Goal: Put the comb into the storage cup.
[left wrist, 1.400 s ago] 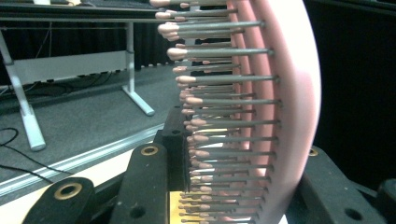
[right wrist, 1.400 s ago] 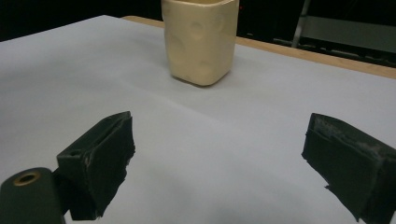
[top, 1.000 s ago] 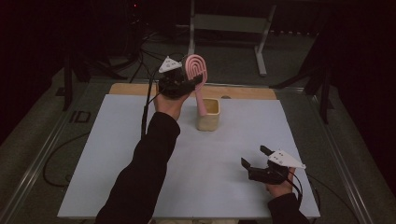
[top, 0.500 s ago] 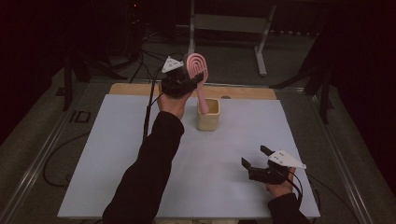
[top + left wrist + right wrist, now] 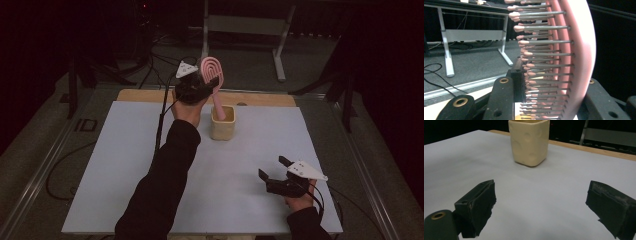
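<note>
Gripping the pink hairbrush (image 5: 212, 72) w/ my left gripper (image 5: 192, 87), jaws clenched across its head – in the left gripper view the bristles (image 5: 541, 65) sit between them, tips facing 9 o'clock. Brush long axis runs near upright, leaning a bit: head up toward 11 o'clock, handle (image 5: 218, 107) down into the cream cup (image 5: 222, 129). Cup stands at approx 12 o'clock on the white mat (image 5: 125, 165), near the far edge. Right gripper (image 5: 276, 176) rests at 4 o'clock on the mat, released, jaws wide apart w/ nothing between, aimed at the cup, well apart from it.
</note>
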The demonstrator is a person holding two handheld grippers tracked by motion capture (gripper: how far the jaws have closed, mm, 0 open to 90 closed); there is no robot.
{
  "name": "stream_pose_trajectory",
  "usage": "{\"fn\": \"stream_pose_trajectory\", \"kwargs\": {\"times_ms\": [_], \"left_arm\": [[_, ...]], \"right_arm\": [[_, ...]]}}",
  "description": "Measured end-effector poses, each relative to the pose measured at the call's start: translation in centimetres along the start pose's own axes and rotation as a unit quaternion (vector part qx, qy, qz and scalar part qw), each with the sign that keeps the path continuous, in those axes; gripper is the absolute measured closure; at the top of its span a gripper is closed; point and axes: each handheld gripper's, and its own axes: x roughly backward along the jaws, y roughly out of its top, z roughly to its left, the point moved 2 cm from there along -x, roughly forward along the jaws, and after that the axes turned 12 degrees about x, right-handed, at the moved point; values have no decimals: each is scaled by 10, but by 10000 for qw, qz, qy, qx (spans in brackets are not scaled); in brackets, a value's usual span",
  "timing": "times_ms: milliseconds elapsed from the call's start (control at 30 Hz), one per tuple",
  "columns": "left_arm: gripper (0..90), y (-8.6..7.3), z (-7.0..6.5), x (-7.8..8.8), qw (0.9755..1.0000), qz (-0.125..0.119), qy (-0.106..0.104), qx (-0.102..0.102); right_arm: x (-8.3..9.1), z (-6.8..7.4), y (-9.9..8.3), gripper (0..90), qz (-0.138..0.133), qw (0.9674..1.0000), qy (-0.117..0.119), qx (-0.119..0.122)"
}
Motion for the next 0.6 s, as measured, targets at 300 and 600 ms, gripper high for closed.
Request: {"fn": "stream_pose_trajectory", "kwargs": {"times_ms": [300, 600], "left_arm": [[647, -3, -3, -5, 10000, -17, 23, -1], [646, -7, -5, -9, 10000, -34, 87, -20]], "right_arm": [[0, 0, 0, 87, -1, 10000, -4, -8], [0, 0, 0, 87, -8, 10000, -5, -28]]}}
